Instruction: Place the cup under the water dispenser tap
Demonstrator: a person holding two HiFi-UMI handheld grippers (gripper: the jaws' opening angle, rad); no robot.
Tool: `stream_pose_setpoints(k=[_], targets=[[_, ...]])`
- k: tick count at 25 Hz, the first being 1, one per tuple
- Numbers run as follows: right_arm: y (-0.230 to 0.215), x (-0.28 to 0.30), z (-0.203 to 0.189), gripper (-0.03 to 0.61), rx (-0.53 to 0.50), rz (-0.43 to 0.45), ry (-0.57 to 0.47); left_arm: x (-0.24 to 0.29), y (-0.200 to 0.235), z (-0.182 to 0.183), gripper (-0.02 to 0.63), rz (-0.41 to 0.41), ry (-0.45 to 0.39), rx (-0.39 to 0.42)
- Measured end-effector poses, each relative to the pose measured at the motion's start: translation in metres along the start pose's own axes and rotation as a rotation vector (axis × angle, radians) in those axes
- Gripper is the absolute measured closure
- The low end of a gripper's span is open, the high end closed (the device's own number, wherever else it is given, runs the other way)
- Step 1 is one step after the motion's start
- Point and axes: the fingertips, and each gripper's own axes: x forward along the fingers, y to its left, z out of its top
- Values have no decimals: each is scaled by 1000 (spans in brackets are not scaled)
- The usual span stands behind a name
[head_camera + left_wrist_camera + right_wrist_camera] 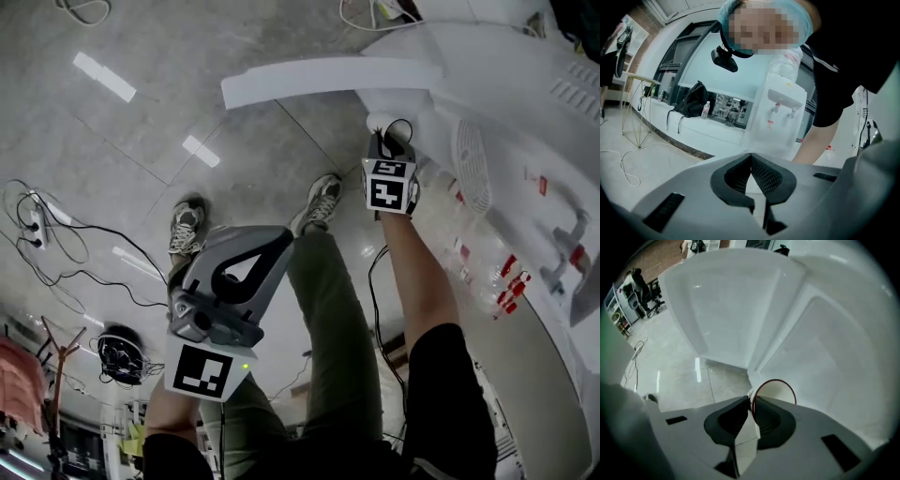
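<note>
Cup [778, 391] rim in R gripper [751, 402]

"What is this place, an office?"

"More a lab or test room, I'd say. There's a glossy grey tiled floor [141, 141] with loose cables [94, 239] and a power strip [36, 225] lying on it. A water dispenser [780, 117] stands by a long white desk [717, 129] with a black backpack [691, 101] and a bottle [706, 110] on it."
</note>
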Motion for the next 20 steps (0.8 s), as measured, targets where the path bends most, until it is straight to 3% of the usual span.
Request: stream_pose_setpoints(k=[7, 11, 16, 20], targets=[[55, -108, -18, 512, 84, 96, -6, -35, -18, 60, 595, -101, 39, 73], [65, -175, -11, 512, 58, 127, -50, -53, -28, 99, 595, -132, 42, 118], [51, -260, 12, 512, 3, 144, -117, -73, -39, 142, 595, -120, 37, 130], [18, -317, 38, 512, -32, 105, -166, -83, -52, 178, 595, -98, 15, 127]])
